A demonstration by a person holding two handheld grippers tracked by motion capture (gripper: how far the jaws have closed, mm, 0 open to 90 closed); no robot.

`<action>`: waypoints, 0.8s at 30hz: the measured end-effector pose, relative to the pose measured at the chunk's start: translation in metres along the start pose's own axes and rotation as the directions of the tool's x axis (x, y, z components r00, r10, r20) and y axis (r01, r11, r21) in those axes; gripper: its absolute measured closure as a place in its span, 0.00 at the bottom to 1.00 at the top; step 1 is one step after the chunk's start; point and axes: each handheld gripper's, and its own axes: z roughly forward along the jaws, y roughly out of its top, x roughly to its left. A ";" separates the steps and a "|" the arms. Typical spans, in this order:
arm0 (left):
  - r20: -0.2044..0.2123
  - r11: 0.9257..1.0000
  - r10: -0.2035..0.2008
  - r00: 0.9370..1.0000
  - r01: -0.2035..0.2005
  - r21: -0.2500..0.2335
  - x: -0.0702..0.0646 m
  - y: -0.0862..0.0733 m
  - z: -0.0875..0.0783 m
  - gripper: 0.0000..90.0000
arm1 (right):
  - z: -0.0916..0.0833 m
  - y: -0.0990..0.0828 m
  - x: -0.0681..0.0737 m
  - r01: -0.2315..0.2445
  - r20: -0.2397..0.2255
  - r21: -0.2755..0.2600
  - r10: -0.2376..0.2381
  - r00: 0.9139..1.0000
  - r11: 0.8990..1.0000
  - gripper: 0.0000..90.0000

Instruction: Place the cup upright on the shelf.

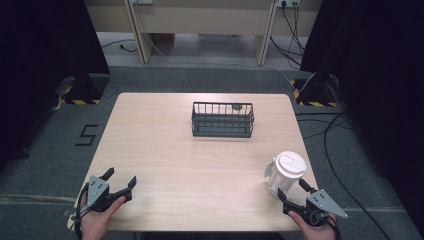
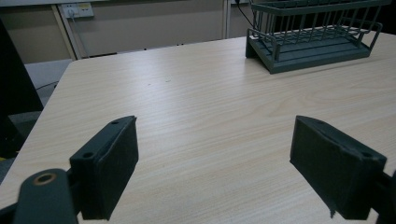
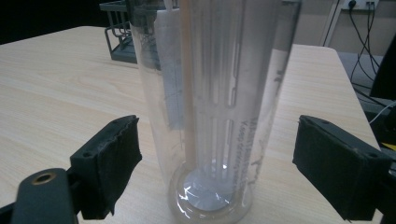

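Two grippers, both empty. Your right gripper [image 3: 217,175] has its jaws spread wide either side of the clear lidded pitcher [image 1: 284,173], not touching it. Nudge it off-centre and that tall thing probably tips toward the wire dish rack [image 1: 222,120], which sits well beyond it. Your left gripper [image 1: 119,185] is well away from the pitcher, jaws wide over bare table [image 1: 200,165].

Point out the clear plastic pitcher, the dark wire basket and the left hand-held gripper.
Clear plastic pitcher with white lid [image 1: 287,166]: high view, lid.
Dark wire basket [image 1: 222,131]: high view, front wall.
Left hand-held gripper [image 1: 120,180]: high view, between fingertips.
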 end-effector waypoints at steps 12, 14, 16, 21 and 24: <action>0.003 1.000 -0.001 1.000 0.001 -0.001 0.000 0.000 0.000 0.17 | 0.023 0.005 0.001 -0.004 -0.016 0.005 0.004 1.000 1.000 0.16; 0.003 1.000 0.000 1.000 0.000 -0.001 0.000 0.000 0.000 0.17 | 0.026 0.005 0.001 -0.003 -0.015 0.011 0.004 1.000 1.000 0.15; 0.004 1.000 -0.001 1.000 0.001 -0.001 0.000 0.000 0.000 0.17 | 0.029 0.006 0.000 -0.003 -0.016 0.010 0.004 1.000 1.000 0.15; 0.004 1.000 0.001 1.000 -0.001 0.000 0.000 0.000 0.000 0.17 | 0.034 0.007 0.000 -0.015 -0.018 0.000 0.015 1.000 1.000 0.15; 0.006 1.000 0.000 1.000 0.000 0.001 0.000 0.000 0.001 0.17 | 0.034 0.005 0.000 -0.008 -0.013 -0.006 0.008 1.000 1.000 0.17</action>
